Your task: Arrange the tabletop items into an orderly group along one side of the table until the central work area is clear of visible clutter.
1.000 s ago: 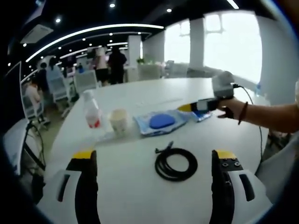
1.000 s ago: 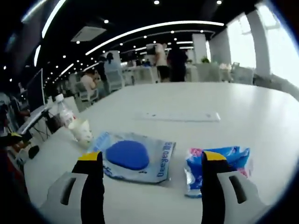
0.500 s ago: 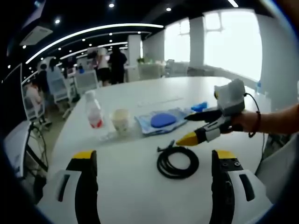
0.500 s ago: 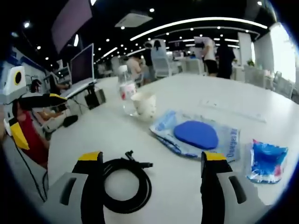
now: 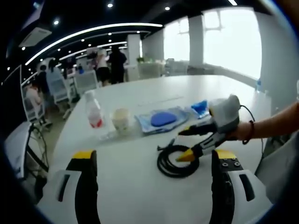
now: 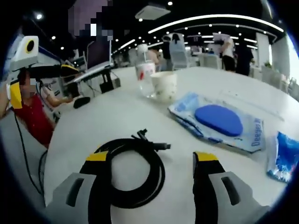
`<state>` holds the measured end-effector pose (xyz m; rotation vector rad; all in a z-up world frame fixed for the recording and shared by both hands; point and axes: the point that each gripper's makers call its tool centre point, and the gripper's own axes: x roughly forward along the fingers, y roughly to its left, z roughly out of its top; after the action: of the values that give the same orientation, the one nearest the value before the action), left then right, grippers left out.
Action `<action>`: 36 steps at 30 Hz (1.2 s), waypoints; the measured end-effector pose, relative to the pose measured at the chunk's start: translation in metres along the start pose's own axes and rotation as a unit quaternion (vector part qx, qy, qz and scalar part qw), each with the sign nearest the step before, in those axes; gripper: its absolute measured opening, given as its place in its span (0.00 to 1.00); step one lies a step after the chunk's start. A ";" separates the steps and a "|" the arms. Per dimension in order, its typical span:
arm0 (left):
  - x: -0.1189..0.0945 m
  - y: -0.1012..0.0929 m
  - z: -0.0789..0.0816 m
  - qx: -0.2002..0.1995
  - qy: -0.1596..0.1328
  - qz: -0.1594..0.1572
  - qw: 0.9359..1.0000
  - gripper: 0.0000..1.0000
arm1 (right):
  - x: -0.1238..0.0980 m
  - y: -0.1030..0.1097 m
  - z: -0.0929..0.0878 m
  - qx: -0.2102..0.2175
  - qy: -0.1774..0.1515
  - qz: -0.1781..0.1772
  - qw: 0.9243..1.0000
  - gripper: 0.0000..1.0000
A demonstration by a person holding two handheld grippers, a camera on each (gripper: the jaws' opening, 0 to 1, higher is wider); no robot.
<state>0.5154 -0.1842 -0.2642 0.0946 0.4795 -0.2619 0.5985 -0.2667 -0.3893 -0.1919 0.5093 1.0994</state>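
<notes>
The right hand-held gripper (image 6: 150, 163) is spread over the coiled black cable (image 6: 133, 170) on the white table (image 6: 107, 116), one jaw inside the loop. The left hand-held gripper (image 5: 152, 161) is spread too (holding nothing). A pouch (image 6: 219, 122), cup (image 6: 163, 86) and bottle (image 6: 145, 74) lie beyond the cable.

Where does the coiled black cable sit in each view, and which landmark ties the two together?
Left gripper view: cable lower centre-right, at the right tongs.
Right gripper view: cable bottom centre, between that view's own jaws.
Shared landmark: paper cup beside the bottle.
</notes>
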 end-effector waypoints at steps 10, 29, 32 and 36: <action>0.000 0.003 -0.002 -0.001 0.004 0.006 1.000 0.99 | 0.008 0.006 -0.002 -0.053 0.010 0.007 0.999 0.46; 0.002 0.006 -0.005 -0.005 0.010 0.011 1.000 0.99 | 0.011 0.001 0.001 -0.071 0.010 -0.011 0.997 0.08; 0.001 0.007 -0.007 -0.006 0.012 0.012 1.000 0.99 | 0.011 0.001 0.001 -0.070 0.013 -0.011 0.997 0.08; 0.001 0.009 -0.007 -0.006 0.013 0.015 1.000 0.99 | 0.011 0.002 0.000 -0.025 0.022 -0.009 0.999 0.07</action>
<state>0.5152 -0.1751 -0.2705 0.0943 0.5054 -0.2297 0.6008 -0.2569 -0.3946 -0.2646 0.5179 1.0925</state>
